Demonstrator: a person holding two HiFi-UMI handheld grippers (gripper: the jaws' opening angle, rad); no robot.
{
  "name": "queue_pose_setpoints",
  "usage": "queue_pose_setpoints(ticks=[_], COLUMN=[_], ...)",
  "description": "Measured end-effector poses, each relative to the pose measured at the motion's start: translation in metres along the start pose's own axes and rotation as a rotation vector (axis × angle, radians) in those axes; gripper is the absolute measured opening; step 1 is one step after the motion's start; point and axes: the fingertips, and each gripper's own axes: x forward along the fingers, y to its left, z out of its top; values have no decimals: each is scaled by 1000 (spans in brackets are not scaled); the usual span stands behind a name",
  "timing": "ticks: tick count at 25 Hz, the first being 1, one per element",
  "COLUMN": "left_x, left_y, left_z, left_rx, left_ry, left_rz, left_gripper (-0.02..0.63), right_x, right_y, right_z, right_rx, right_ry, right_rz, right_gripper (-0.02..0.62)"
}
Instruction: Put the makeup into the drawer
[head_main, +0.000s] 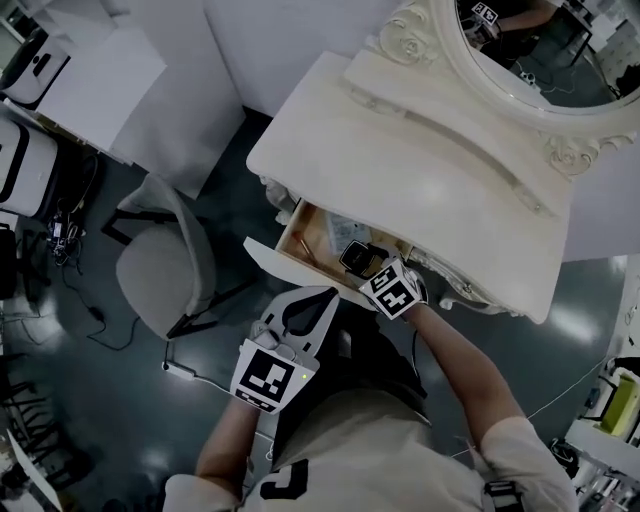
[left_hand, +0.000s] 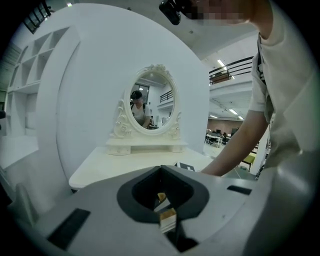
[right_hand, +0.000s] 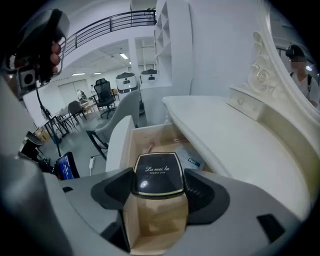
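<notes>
While the compact hangs over the open drawer, step in hand: the drop-off, as I read it (carrying looks done, letting go isn't).

Right gripper (head_main: 368, 268): jaws clamped on the black powder compact (right_hand: 157, 172), one pad on each side, and it's tipped down into the drawer's mouth.

Compact: off the tabletop and not yet let go. It sits over the right part of the wooden drawer (right_hand: 120, 145). I can't tell from these views whether its bottom touches the drawer floor.

Drawer: pulled out from under the white dressing table (head_main: 420, 170). It already has a pale packet with blue print (right_hand: 191, 159) lying further in, plus some small bits I can't make out.

Left gripper (head_main: 318, 300): jaws together with nothing between them. It's held back near the person's body, just short of the drawer front, so it looks like it's only waiting.

Tabletop: bare as far as I can see, with just the oval mirror (head_main: 540, 60) at the back.

Next move, my guess: lower the compact the last bit onto a free patch of drawer floor, clear of the packet. Then spread the jaws and lift straight out so the pads don't drag it along.

After that: probably the drawer gets pushed in, and the left gripper is well placed for it.
</notes>
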Motion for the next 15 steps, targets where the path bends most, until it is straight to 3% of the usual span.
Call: queue_pose_setpoints(ticks=[15], left_x=[10], left_y=[12], left_z=[-33], left_rx=[-86], left_ry=[83], left_rz=[59], left_gripper=[54], right_x=[86], right_y=[-27], right_z=[-28], right_rx=[6], right_ry=[135], right_rz=[-5], right_gripper=[339])
